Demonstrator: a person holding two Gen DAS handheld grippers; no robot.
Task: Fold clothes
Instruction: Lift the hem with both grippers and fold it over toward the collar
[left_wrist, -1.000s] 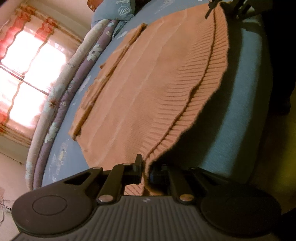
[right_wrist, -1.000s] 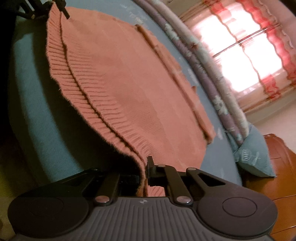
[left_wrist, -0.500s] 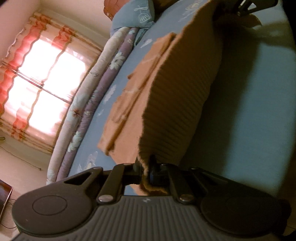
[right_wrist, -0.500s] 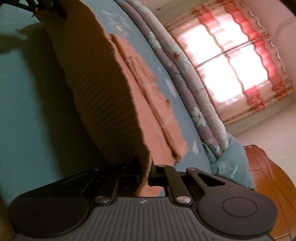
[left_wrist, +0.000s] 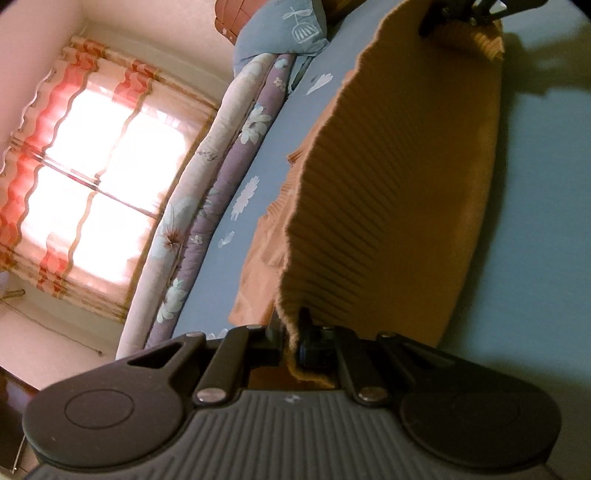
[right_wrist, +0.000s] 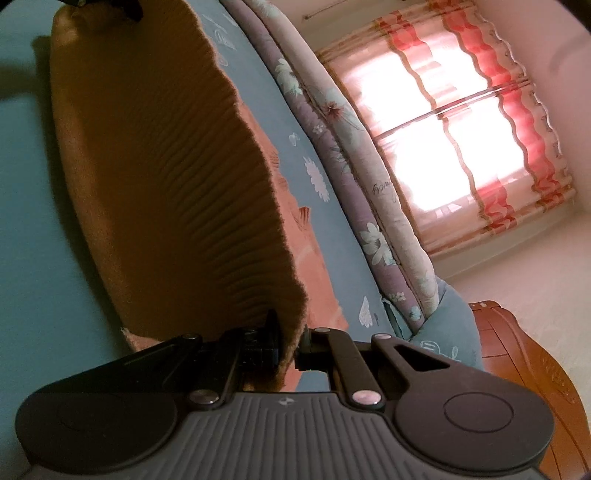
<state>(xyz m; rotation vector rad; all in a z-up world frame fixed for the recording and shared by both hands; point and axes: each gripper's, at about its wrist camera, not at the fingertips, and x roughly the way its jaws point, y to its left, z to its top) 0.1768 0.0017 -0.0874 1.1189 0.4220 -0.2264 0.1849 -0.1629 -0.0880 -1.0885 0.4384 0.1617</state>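
Left wrist view: the left gripper (left_wrist: 290, 332) pinches one corner of the orange knit sweater's (left_wrist: 388, 192) ribbed hem (left_wrist: 295, 236). A second ago the sweater lay nearly flat on the blue bedsheet (left_wrist: 535, 221); now the hem stands up as a raised curtain, with the folded sleeves (left_wrist: 266, 243) showing beyond it, towards the rolled floral quilt (left_wrist: 207, 206).

Right wrist view: the right gripper (right_wrist: 290, 338) is clamped on the hem's other corner, its fingers pressed onto the knit. The sweater (right_wrist: 159, 155) rises steeply here too, its far part resting on the bed. I judge the bottom half is being swung over towards the collar end, a fold in progress.
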